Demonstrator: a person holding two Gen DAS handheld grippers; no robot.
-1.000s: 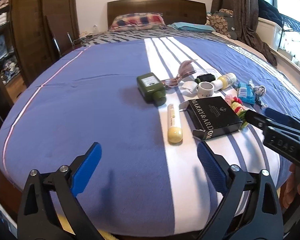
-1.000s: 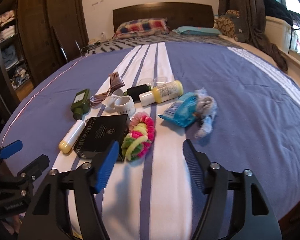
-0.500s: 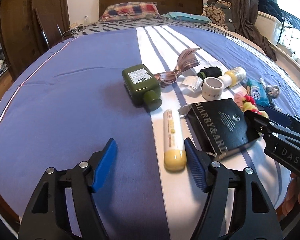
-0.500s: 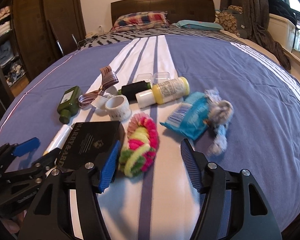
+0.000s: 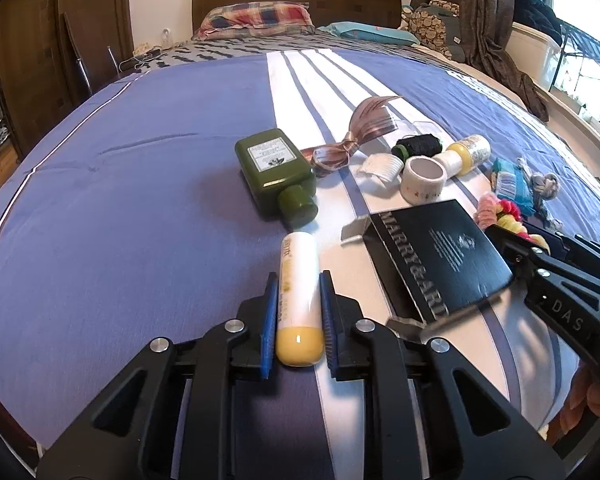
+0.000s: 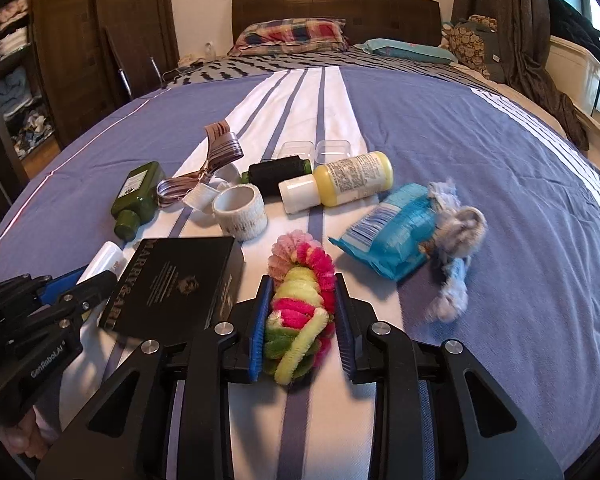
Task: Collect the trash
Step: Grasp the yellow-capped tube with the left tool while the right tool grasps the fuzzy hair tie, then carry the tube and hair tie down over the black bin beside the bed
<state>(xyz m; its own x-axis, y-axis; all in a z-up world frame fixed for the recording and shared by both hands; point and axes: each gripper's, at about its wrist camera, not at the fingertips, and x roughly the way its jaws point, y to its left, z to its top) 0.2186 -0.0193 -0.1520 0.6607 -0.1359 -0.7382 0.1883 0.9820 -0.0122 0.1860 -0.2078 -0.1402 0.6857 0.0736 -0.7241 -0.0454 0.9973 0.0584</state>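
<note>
Progress: nothing looks collected yet; every item lies on the bed point(image 5: 120, 208), and no bin or bag is in view. Two pickups look begun, the rest remains.
Left gripper point(image 5: 298, 320): jaws closing, blue pads against both sides of the white tube point(image 5: 300, 280) near its yellow cap.
Right gripper point(image 6: 302, 316): closed down on the fuzzy hair ties point(image 6: 302, 300), pads pressing the bundle.
Tube place: just left of the black box point(image 5: 436, 256), nearer the camera than the green bottle point(image 5: 276, 172).
Tube axis: long axis runs away from the gripper toward the headboard; yellow cap end points back at the gripper.
Hair ties place: just right of the black box, touching or nearly so.
Left over: green bottle, ribbon point(image 5: 356, 136), tape roll point(image 5: 422, 178), yellow bottle point(image 6: 348, 180), blue packet point(image 6: 396, 228).
</note>
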